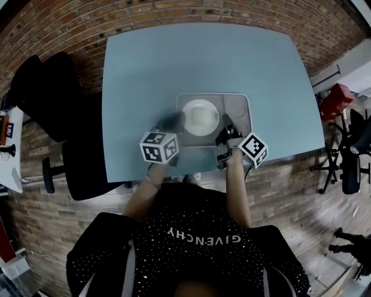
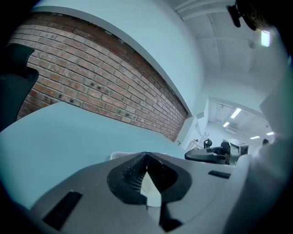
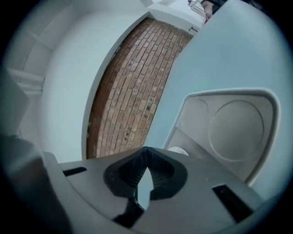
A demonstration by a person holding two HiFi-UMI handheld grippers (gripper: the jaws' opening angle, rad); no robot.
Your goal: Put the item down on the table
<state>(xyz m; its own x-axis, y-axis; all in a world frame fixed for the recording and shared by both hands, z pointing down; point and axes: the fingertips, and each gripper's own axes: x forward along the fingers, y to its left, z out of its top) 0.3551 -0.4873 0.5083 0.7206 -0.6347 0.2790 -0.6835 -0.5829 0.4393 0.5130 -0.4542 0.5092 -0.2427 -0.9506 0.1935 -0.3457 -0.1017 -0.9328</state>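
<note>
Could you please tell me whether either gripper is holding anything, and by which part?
The left gripper seems shut on the left rim of the tray, with white between its jaws. The right gripper is shut by its near right corner; a hold cannot be told.

Pale blue, off-white, brick red.

Pale blue table (image 1: 145, 69); light grey tray (image 1: 242, 107) with white plate (image 1: 200, 116); black-and-white square markers on dark grey left gripper (image 1: 173, 122) and right gripper (image 1: 226, 125), ribbed black pads (image 2: 130, 171); red-brown brick floor (image 1: 174, 11) in staggered courses; black chair (image 1: 52, 87); black shirt (image 1: 197, 249) speckled white, white lettering; small red object (image 1: 336, 96) off the table's right corner.
</note>
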